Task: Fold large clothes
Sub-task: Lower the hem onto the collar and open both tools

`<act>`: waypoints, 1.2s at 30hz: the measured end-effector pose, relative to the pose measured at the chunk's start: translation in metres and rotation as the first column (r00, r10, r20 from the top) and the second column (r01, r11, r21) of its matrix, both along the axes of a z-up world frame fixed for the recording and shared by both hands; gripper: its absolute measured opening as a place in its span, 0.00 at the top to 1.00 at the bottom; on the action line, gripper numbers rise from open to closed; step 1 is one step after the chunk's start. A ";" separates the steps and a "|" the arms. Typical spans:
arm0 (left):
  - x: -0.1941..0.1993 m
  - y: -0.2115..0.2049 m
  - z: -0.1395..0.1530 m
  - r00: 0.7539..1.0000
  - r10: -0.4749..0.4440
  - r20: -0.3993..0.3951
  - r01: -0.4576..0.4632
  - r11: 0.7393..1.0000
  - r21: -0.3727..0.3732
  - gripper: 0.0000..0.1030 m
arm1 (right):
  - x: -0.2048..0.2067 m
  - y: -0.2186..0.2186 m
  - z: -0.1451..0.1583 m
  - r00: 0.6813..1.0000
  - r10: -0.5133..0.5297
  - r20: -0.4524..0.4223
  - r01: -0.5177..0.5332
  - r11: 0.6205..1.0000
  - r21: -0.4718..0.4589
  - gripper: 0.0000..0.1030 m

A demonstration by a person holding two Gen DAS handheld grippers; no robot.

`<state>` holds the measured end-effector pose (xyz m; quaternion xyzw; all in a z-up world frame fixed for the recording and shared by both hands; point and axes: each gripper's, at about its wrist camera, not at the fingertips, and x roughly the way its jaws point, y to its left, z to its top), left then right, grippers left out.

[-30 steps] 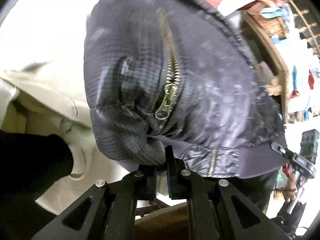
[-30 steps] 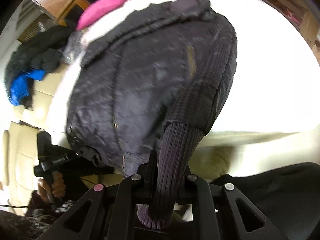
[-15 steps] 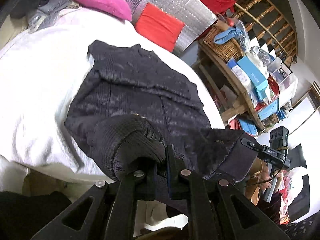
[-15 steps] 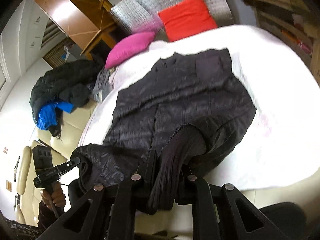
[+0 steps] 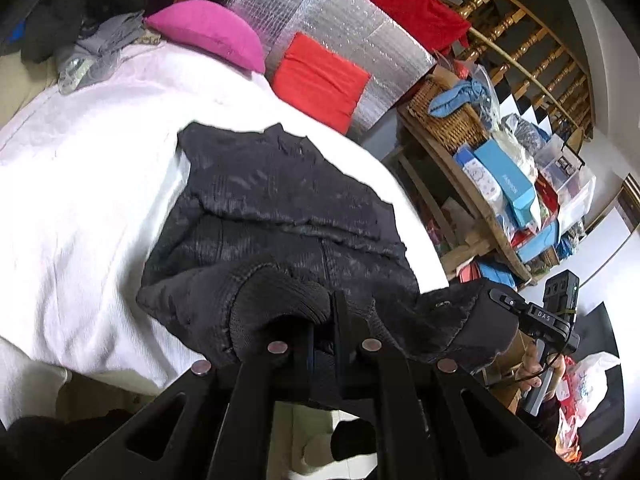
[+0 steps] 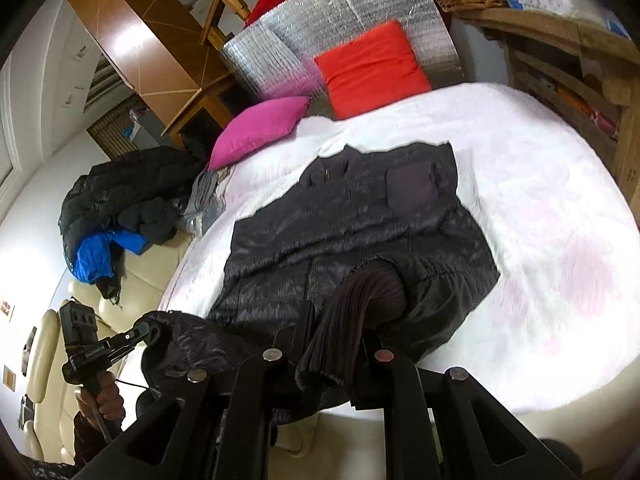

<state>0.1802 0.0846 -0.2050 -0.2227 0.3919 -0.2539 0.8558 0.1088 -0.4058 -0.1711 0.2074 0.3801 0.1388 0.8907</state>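
Observation:
A black quilted jacket (image 5: 280, 208) lies spread on the white bed cover (image 5: 80, 200), collar end far from me. My left gripper (image 5: 326, 320) is shut on a ribbed cuff and the near hem, which it holds lifted off the bed. In the right wrist view the same jacket (image 6: 360, 216) stretches away, and my right gripper (image 6: 336, 332) is shut on a dark ribbed sleeve cuff (image 6: 360, 292) that droops over its fingers. Each view shows the other gripper pinching a near hem corner: the right gripper (image 5: 508, 304) and the left gripper (image 6: 144, 328).
A pink cushion (image 5: 208, 32) and a red cushion (image 5: 320, 80) lean against a silver foil panel (image 5: 340, 20) at the bed's head. A wooden shelf (image 5: 480, 200) crammed with boxes stands right of the bed. Dark and blue clothes (image 6: 120, 216) are piled on a cream sofa at the left.
Both grippers have risen with the jacket's near edge still gripped. The jacket, which filled the views up close, now lies stretched out over the bed with the room visible beyond.

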 end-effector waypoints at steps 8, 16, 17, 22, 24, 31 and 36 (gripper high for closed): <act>0.037 0.007 0.022 0.998 0.055 0.036 -0.055 0.998 -0.018 0.92 | 0.037 -0.008 0.021 0.998 -0.035 0.050 0.035 0.999 0.006 0.86; 0.090 0.011 0.040 0.994 0.100 0.043 -0.098 0.994 -0.037 0.92 | 0.090 -0.013 0.040 0.994 -0.071 0.087 0.070 0.997 0.012 0.87; 0.096 0.013 0.041 0.994 0.104 0.042 -0.102 0.994 -0.041 0.92 | 0.098 -0.013 0.042 0.993 -0.077 0.093 0.076 0.997 0.011 0.87; 0.142 0.013 0.053 0.992 0.121 0.046 -0.119 0.992 -0.039 0.92 | 0.148 -0.017 0.051 0.987 -0.112 0.119 0.112 0.994 0.012 0.87; 0.161 0.013 0.057 0.991 0.124 0.047 -0.122 0.992 -0.035 0.92 | 0.167 -0.020 0.054 0.982 -0.132 0.131 0.132 0.991 0.012 0.88; 0.248 0.010 0.064 0.987 0.153 0.055 -0.153 0.988 -0.006 0.92 | 0.253 -0.031 0.063 0.970 -0.189 0.154 0.184 0.982 0.045 0.89; 0.303 0.002 0.047 0.986 0.165 0.028 -0.166 0.986 0.028 0.92 | 0.314 -0.025 0.047 0.970 -0.207 0.126 0.205 0.978 0.029 0.90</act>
